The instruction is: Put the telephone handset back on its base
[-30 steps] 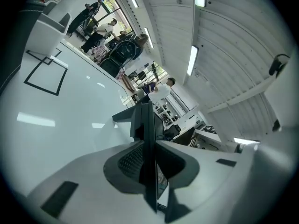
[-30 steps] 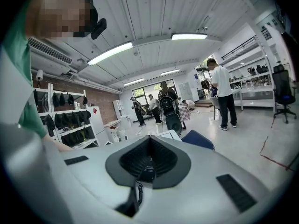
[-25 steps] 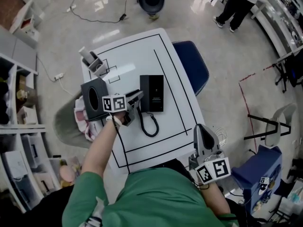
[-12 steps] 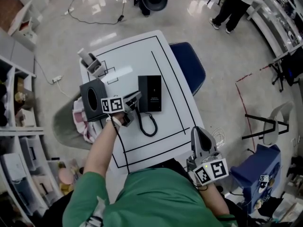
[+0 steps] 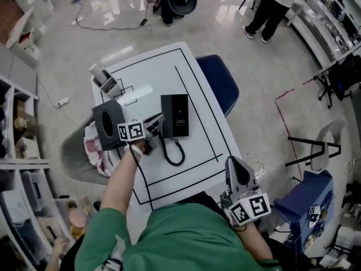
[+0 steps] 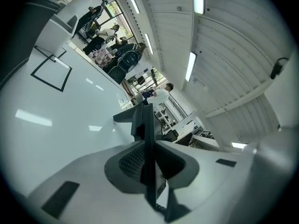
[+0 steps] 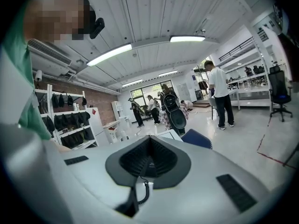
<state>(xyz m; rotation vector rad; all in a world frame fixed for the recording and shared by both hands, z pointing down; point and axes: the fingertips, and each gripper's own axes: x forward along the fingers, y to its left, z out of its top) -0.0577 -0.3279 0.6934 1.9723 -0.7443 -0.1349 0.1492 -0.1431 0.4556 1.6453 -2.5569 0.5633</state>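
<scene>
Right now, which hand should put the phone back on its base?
Left. The left gripper is right beside the base, its jaws shut on the dark handset. The right gripper is shut, empty and farther back, close to the person's body.

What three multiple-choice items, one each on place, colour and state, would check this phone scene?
1. Where is the black rectangular telephone base?
A) on the white table with black outlines
B) on the floor
C) on a shelf

2. What colour is the padded chair at the table's edge?
A) red
B) dark blue
C) yellow

3. What state is the dark telephone handset in?
A) seated on the base
B) lying loose on the floor
C) clamped in the left gripper, beside the base

Answers:
1 A: the base sits inside the table's black outline.
2 B: its seat shows dark blue in the head view.
3 C: the left gripper view shows the jaws shut on it, and the base's top is bare.
</scene>
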